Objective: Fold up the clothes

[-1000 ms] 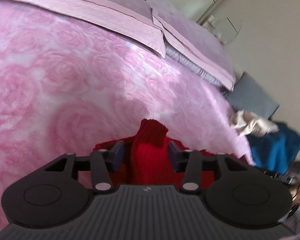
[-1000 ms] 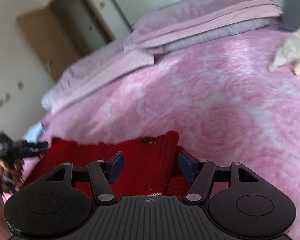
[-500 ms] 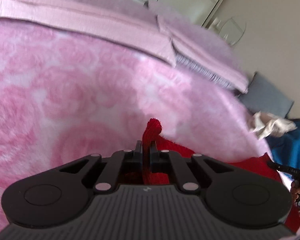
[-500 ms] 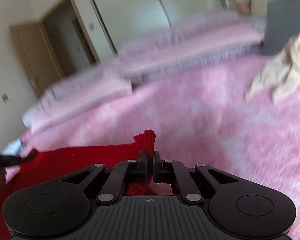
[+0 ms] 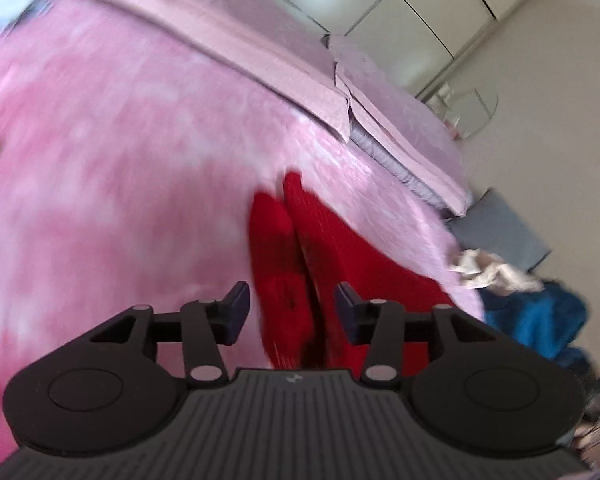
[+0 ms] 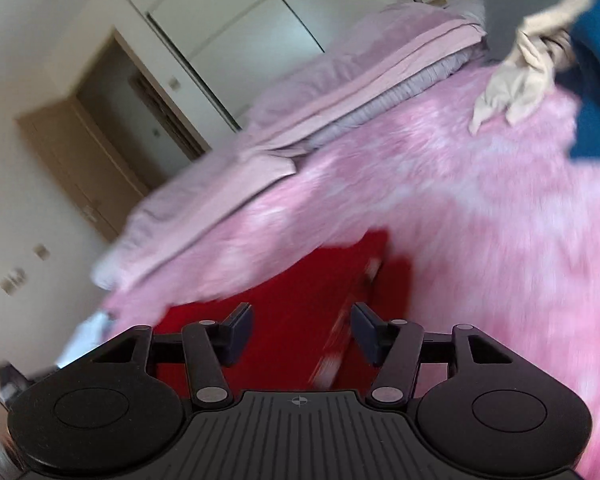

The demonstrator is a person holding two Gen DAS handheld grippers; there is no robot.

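Because the pink rose-patterned blanket (image 5: 148,168) covers nearly the whole bed, it serves as the landmark for everything else; along its far edge lie the pale pink pillows (image 5: 260,40), and off its right corner sit a grey cushion (image 5: 500,224), a blue garment (image 5: 540,320) and a crumpled cream garment (image 6: 516,76) that rests partly on the blanket. Near the blanket's close edge lies the red knitted sweater (image 5: 340,264), the piece being folded; in the left wrist view two red layers meet along a dark crease, and in the right wrist view a flat red panel (image 6: 292,304) ends in a straight edge on the pink pile. Both pictures are blurred, so the exact fold cannot be told. Smallest are the tongs: the left gripper (image 5: 292,312) stands wide with nothing between its jaws, the sweater beneath it; the right gripper (image 6: 302,332) is likewise wide and holds nothing. Judging from this, any next pinch should take both layers at a corner, both tongs level, and lay the edge down square; the fluffy blanket may drag the knit, so lifting clear before shifting seems wise.
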